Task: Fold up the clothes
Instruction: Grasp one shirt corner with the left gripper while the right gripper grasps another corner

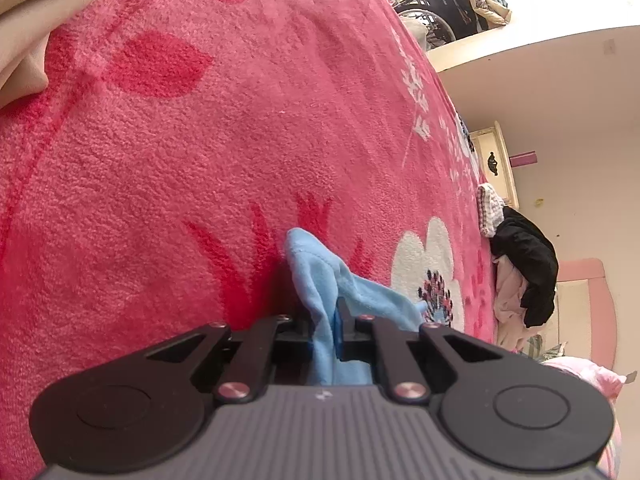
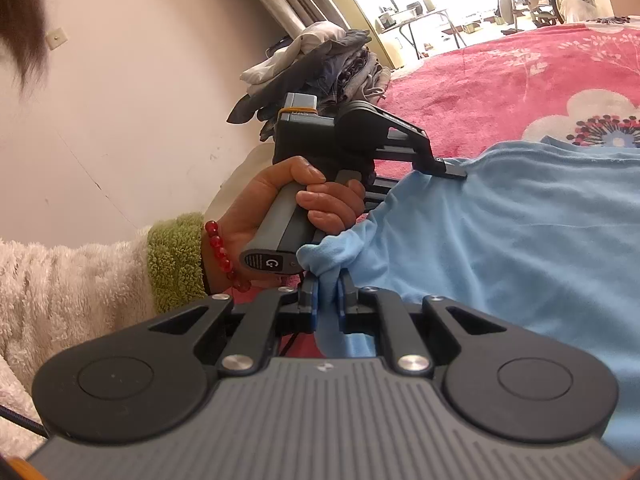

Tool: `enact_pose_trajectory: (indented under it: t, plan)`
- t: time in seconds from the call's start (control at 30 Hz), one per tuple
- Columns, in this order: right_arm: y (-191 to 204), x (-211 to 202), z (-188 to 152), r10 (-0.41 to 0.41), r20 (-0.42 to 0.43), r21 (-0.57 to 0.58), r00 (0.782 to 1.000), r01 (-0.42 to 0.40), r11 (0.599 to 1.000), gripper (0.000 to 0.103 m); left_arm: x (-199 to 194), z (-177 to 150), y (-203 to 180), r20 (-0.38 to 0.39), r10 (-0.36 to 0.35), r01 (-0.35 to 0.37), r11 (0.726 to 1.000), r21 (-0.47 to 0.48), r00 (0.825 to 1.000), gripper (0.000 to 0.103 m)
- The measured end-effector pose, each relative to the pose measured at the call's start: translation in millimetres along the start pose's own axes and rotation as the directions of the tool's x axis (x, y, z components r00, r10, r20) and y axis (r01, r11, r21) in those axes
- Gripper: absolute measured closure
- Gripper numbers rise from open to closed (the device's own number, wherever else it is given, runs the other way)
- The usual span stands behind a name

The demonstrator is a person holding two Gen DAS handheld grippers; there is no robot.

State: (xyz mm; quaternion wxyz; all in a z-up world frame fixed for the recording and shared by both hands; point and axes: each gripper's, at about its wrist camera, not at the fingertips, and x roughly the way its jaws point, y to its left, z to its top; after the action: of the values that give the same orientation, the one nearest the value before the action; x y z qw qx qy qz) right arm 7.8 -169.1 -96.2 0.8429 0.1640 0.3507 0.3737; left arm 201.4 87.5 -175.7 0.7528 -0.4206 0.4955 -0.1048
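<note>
A light blue garment [image 2: 520,240] lies spread on a pink flowered blanket [image 2: 500,80]. In the right wrist view my right gripper [image 2: 328,298] is shut on a bunched edge of the garment close to the camera. Beyond it a hand [image 2: 280,196] with a red bead bracelet holds my left gripper [image 2: 452,170], whose tips pinch another part of the same edge. The left wrist view shows that left gripper [image 1: 322,312] shut on a fold of the blue garment [image 1: 320,272], which rises in a peak between the fingers above the blanket [image 1: 220,120].
A heap of black and pale clothes [image 1: 524,276] sits at the blanket's right edge. A stack of folded clothes [image 2: 320,64] stands by the wall. Beige fabric [image 1: 32,20] lies at the top left. A fuzzy white sleeve [image 2: 72,280] with a green cuff fills the lower left.
</note>
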Motion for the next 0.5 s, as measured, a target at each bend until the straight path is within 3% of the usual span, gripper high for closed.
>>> enact_pose_trajectory:
  t: [0.5]
  plan:
    - [2.2, 0.9, -0.8, -0.008, 0.002, 0.010, 1.000, 0.008, 1.000, 0.096, -1.5, -0.6, -3.7, 0.008, 0.017, -0.018, 0.999, 0.027, 1.000, 0.093]
